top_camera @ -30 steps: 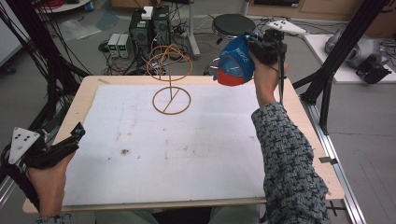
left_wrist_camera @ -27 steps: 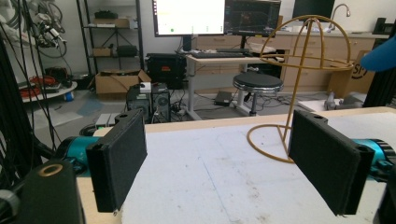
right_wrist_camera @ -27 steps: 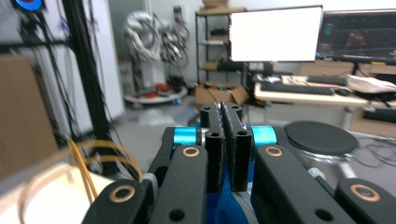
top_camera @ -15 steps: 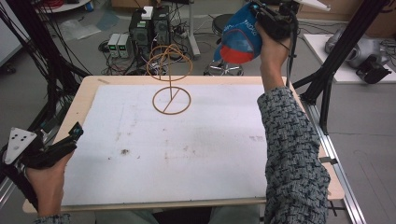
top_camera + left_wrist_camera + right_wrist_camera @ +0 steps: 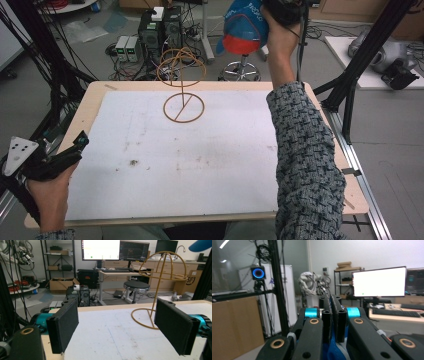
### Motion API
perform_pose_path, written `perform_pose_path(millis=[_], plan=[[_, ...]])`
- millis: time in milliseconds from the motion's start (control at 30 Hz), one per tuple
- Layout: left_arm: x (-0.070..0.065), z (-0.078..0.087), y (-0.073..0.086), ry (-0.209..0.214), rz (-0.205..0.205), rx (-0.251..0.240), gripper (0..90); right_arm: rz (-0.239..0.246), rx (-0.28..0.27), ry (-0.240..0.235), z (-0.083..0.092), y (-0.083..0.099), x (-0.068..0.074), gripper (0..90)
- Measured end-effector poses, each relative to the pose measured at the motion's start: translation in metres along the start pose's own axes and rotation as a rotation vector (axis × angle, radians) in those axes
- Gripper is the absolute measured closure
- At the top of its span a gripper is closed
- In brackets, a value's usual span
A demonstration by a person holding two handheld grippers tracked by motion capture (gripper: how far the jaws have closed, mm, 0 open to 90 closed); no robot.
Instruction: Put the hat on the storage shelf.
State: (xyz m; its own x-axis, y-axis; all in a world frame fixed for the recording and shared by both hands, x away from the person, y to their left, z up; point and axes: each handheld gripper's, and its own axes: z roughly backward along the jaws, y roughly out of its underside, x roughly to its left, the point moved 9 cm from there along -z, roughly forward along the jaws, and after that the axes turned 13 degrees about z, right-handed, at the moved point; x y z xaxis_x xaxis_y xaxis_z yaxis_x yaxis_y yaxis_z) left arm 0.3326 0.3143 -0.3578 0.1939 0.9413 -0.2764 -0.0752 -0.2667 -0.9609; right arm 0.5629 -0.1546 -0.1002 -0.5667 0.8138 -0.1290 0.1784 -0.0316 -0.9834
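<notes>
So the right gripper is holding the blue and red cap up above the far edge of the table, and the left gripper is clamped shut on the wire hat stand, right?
Not quite. The left gripper is open and apart from the wire hat stand, as the left gripper view shows. The right gripper does hold the blue and red cap up.

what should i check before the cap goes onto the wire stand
1. Grip on the cap: the right gripper has its jaws shut on blue fabric. Ok.
2. Wire hat stand upright on the table, dome free of anything. Ok.
3. Cap lined up over the dome: it hangs high and to the right of the stand in the high view. Not ok.
4. Which way the cap's opening faces: cannot tell.
5. Left gripper out of the path: open at the near left table edge, apart from the stand. Ok.
</notes>
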Motion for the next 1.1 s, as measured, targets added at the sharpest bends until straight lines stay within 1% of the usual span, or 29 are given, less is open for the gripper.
perform_pose_path(millis=[67, 167, 300, 433, 467, 500, 567, 700, 833, 900, 967, 1000, 1100], plan=[[-0.001, 0.0, 0.0, 0.003, 0.0, 0.001, 20.1, -0.005, -0.004, -0.005, -0.002, -0.002, 0.002, 88.3], [-0.002, -0.001, 0.0, 0.006, -0.001, -0.001, 20.1, -0.011, -0.017, -0.029, -0.011, -0.008, 0.013, 88.3], [-0.002, 0.0, 0.0, 0.008, 0.002, -0.001, 20.1, -0.018, -0.026, -0.057, -0.023, -0.012, 0.028, 88.3], [-0.001, 0.001, -0.001, 0.008, 0.0, -0.006, 20.1, -0.034, -0.032, -0.084, -0.032, -0.011, 0.039, 88.3], [-0.001, 0.002, -0.001, 0.009, -0.001, -0.004, 20.3, -0.047, -0.036, -0.094, -0.036, -0.01, 0.043, 88.3], [-0.001, 0.002, -0.001, 0.007, -0.002, -0.005, 20.3, -0.047, -0.036, -0.094, -0.036, -0.01, 0.043, 88.3], [0.0, 0.003, -0.002, 0.006, -0.002, -0.006, 20.3, -0.062, -0.04, -0.106, -0.041, -0.008, 0.049, 88.3], [0.0, 0.003, -0.002, 0.004, 0.0, -0.009, 20.3, -0.078, -0.049, -0.119, -0.045, -0.007, 0.055, 88.3], [-0.001, 0.002, -0.002, 0.008, -0.007, -0.004, 20.3, -0.084, -0.044, -0.128, -0.05, -0.004, 0.061, 88.3], [-0.002, 0.002, -0.002, 0.01, -0.007, -0.004, 20.3, -0.095, -0.044, -0.134, -0.055, -0.001, 0.065, 88.3], [-0.002, 0.002, -0.002, 0.01, -0.006, -0.005, 20.3, -0.1, -0.045, -0.136, -0.056, -0.001, 0.066, 88.3], [-0.001, 0.003, -0.002, 0.011, -0.006, -0.004, 20.3, -0.114, -0.044, -0.142, -0.057, 0.001, 0.068, 88.3], [0.0, 0.003, -0.003, 0.01, -0.003, -0.006, 20.3, -0.127, -0.047, -0.149, -0.06, 0.003, 0.069, 88.3]])
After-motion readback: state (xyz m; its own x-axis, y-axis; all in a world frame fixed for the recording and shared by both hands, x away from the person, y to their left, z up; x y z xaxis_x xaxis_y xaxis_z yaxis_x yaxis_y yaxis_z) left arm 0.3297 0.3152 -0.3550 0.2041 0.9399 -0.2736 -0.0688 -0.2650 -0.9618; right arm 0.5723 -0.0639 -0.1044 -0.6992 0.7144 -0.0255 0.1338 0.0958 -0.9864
